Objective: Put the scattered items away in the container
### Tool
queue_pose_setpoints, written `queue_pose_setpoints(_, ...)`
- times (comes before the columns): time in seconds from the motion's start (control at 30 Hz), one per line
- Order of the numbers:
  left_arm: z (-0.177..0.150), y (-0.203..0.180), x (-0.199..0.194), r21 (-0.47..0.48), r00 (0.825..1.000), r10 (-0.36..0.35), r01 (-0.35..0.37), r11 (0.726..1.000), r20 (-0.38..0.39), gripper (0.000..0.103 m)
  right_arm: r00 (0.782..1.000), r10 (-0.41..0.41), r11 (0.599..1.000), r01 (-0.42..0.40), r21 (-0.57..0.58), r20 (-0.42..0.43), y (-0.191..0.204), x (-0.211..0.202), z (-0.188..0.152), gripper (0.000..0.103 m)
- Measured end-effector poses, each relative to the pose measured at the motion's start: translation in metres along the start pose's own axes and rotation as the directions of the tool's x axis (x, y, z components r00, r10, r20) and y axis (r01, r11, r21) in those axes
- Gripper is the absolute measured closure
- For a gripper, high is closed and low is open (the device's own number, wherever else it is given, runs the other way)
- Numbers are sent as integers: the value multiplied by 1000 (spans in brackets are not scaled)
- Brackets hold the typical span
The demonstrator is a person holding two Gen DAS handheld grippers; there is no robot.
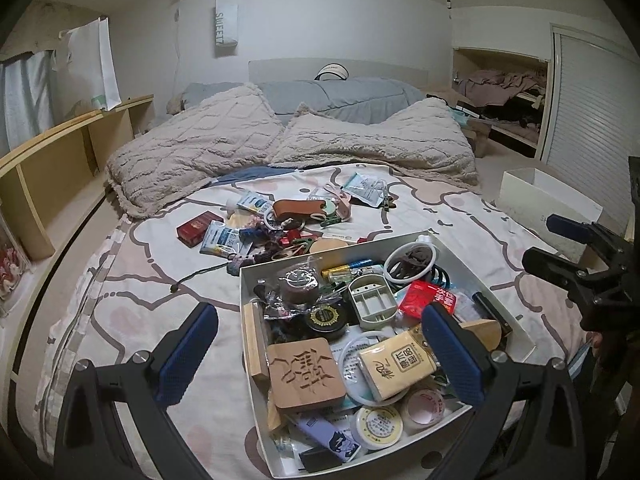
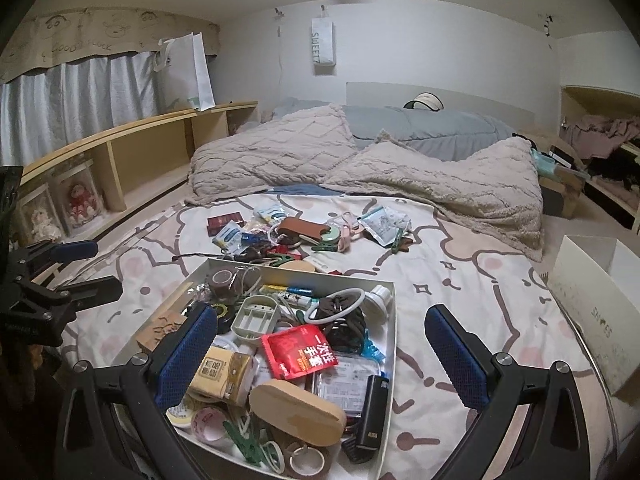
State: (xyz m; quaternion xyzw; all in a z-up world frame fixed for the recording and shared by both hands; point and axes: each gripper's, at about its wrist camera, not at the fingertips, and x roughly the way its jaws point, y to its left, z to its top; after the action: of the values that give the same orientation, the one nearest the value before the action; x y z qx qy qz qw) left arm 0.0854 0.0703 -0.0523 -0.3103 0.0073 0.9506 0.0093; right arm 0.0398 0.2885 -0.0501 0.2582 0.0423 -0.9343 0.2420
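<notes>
**On the bed: tray part-filled, pile outstanding**

On the bed (image 1: 132, 320), a white tray (image 1: 460, 254) sits near the foot on the patterned sheet. Contents: carved wooden block (image 1: 306, 374), red packet (image 2: 300, 352), yellow tissue pack (image 1: 396, 366), tape rolls, white rings, black round tin (image 1: 326, 318), green clip (image 2: 244, 444), black oblong device (image 2: 374, 412), wooden oval (image 2: 298, 406).

Beyond the tray, well short of the pillows, lies a scattered pile (image 1: 276, 224): red box (image 1: 200, 227), brown case (image 1: 300, 207), sachets, clips, cords.

Left hand-held gripper (image 1: 320, 360): jaws wide, empty, above the tray's left edge.

Right hand-held gripper (image 2: 320, 360): jaws wide, empty, above the tray's right edge.

White box (image 2: 592, 300) stands at the bed's right side.
</notes>
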Motion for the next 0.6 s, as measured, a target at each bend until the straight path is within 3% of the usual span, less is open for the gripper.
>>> queue_pose_setpoints(0.6,-1,-1,3,14,1000,1,-1,1000,-13,1,1000,-9,1000,9,5,-23,-2,1,-5,0)
